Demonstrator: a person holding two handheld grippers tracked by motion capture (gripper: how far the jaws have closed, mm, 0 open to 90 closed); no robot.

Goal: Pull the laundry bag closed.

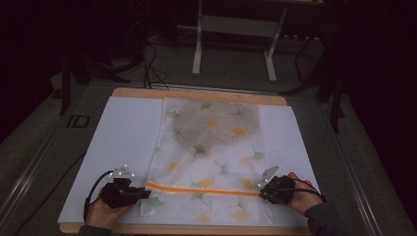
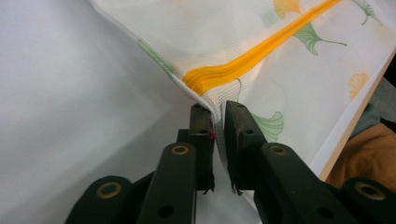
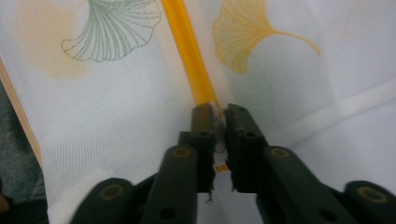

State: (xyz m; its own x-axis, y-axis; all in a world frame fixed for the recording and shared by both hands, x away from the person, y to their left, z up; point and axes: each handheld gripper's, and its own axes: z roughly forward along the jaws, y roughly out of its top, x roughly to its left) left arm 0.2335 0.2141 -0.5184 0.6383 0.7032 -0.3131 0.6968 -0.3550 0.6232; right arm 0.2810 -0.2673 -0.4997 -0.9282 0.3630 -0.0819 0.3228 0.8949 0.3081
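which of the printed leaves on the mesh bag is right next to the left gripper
The green ginkgo leaf printed below the orange zipper of the white mesh laundry bag, beside the left gripper; the other leaves lie farther off.

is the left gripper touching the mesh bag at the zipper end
Touching. The left gripper view shows the left gripper with its fingers pinching the edge of the mesh bag just below the end of the orange zipper.
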